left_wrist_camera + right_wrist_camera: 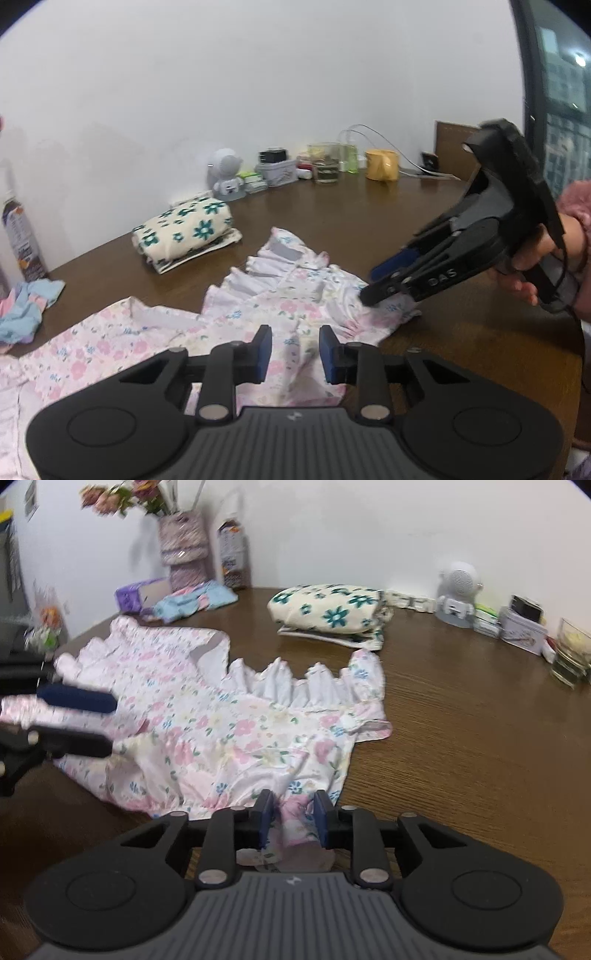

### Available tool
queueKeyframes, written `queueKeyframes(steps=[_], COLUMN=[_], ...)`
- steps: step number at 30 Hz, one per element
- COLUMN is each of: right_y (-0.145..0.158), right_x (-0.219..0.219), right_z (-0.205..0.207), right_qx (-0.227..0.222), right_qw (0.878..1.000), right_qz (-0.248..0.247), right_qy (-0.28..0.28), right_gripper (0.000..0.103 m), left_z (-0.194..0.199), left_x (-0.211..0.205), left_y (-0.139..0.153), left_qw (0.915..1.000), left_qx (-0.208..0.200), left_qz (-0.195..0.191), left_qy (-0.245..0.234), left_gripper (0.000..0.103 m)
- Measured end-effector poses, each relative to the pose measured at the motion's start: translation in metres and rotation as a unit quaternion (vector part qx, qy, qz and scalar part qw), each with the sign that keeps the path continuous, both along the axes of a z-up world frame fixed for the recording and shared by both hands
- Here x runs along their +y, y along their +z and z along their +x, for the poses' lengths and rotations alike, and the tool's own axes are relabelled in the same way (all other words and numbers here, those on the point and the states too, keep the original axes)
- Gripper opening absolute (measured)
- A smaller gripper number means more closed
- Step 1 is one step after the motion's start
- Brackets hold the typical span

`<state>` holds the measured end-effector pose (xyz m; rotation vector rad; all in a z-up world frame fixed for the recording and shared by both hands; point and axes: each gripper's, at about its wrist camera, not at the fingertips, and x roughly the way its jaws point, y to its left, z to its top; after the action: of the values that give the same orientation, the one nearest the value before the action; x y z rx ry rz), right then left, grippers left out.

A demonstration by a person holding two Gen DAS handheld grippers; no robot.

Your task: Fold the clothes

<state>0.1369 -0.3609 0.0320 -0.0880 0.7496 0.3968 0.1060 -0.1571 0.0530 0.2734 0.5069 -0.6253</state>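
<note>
Right gripper: jaws narrowed on a bunched pink edge of the dress, cloth pinched between the blue pads
Left gripper: jaws part open over the dress; the right wrist view shows its fingers either side of a ruffled edge, gap visible, so a firm grip is not confirmed
Why held so: judging by the two holds at opposite edges, the cloth is being tensioned or lifted for a fold; which fold stage, can't tell
Dress: spread fairly flat on the table, partly rumpled, one side lapped over itself
Dress material: thin, limp fabric, pink/blue floral print, white pleated ruffle trim, will sag and slip between grip points
Bundle: cream with teal flowers, compact folded block beyond the dress, apart from it
Small cloth: pale blue/pink, crumpled at the table's far left
Table: dark wood grain, smooth, cloth should slide easily
Hand: wrapped round the right gripper's handle, fuzzy pink sleeve
</note>
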Motion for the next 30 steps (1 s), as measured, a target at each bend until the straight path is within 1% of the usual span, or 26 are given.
queueKeyframes(steps=[3, 4, 5, 7, 10, 13, 14, 15, 17, 20, 23, 24, 26, 27, 28, 30], right_y=[0.003, 0.003, 0.003, 0.004, 0.009, 0.013, 0.014, 0.015, 0.017, 0.006, -0.009, -0.012, -0.013, -0.014, -0.014, -0.015], right_x=[-0.009, -0.010, -0.012, -0.012, -0.005, 0.009, 0.013, 0.018, 0.027, 0.035, 0.033, 0.031, 0.029, 0.029, 0.029, 0.030], right_z=[0.001, 0.002, 0.003, 0.003, -0.005, -0.014, -0.017, -0.020, -0.027, -0.022, -0.014, -0.016, -0.018, -0.019, -0.020, -0.021], right_qx=[0.000, 0.001, 0.002, -0.002, -0.020, -0.039, -0.046, -0.052, -0.065, -0.055, -0.031, -0.031, -0.031, -0.032, -0.034, -0.036], right_qw=[1.000, 1.000, 0.999, 0.999, 0.999, 0.999, 0.999, 0.998, 0.998, 0.998, 0.999, 0.999, 0.999, 0.999, 0.999, 0.999], right_qz=[0.015, 0.017, 0.020, 0.025, 0.029, 0.024, 0.022, 0.021, 0.017, 0.003, -0.006, -0.001, 0.004, 0.004, 0.003, 0.003], right_qy=[-0.020, -0.024, -0.028, -0.035, -0.032, -0.014, -0.008, -0.002, 0.010, 0.010, -0.013, -0.015, -0.019, -0.020, -0.021, -0.023], right_gripper=[0.034, 0.034, 0.034, 0.034, 0.034, 0.033, 0.032, 0.027, 0.026, 0.026, 0.026, 0.026, 0.026, 0.026, 0.026, 0.026], left_z=[0.000, -0.001, -0.001, -0.001, 0.009, 0.021, 0.023, 0.024, 0.023, 0.015, 0.003, -0.001, -0.009, -0.011, -0.010, -0.005], left_x=[0.004, 0.004, 0.002, -0.002, -0.007, -0.010, -0.010, -0.009, -0.005, 0.003, 0.013, 0.016, 0.016, 0.014, 0.011, 0.006], left_y=[-0.001, -0.002, -0.003, -0.008, -0.020, -0.035, -0.039, -0.041, -0.041, -0.033, -0.020, -0.015, -0.010, -0.011, -0.014, -0.023], left_qw=[0.9999, 1.0000, 1.0000, 0.9998, 0.9993, 0.9982, 0.9979, 0.9979, 0.9981, 0.9989, 0.9996, 0.9994, 0.9992, 0.9993, 0.9995, 0.9993], left_qx=[0.002, 0.003, 0.005, 0.009, 0.028, 0.047, 0.052, 0.053, 0.052, 0.036, 0.005, -0.005, -0.011, -0.004, 0.011, 0.033], left_qz=[-0.010, -0.009, -0.003, 0.010, 0.026, 0.036, 0.036, 0.035, 0.030, 0.017, -0.013, -0.024, -0.038, -0.037, -0.029, -0.014], left_qy=[0.005, 0.002, -0.003, -0.011, -0.002, 0.010, 0.012, 0.013, 0.016, 0.023, 0.025, 0.023, 0.005, -0.004, -0.006, 0.004], left_gripper=[0.024, 0.019, 0.015, 0.012, 0.009, 0.009, 0.009, 0.009, 0.011, 0.013, 0.013, 0.013, 0.013, 0.013, 0.012, 0.012])
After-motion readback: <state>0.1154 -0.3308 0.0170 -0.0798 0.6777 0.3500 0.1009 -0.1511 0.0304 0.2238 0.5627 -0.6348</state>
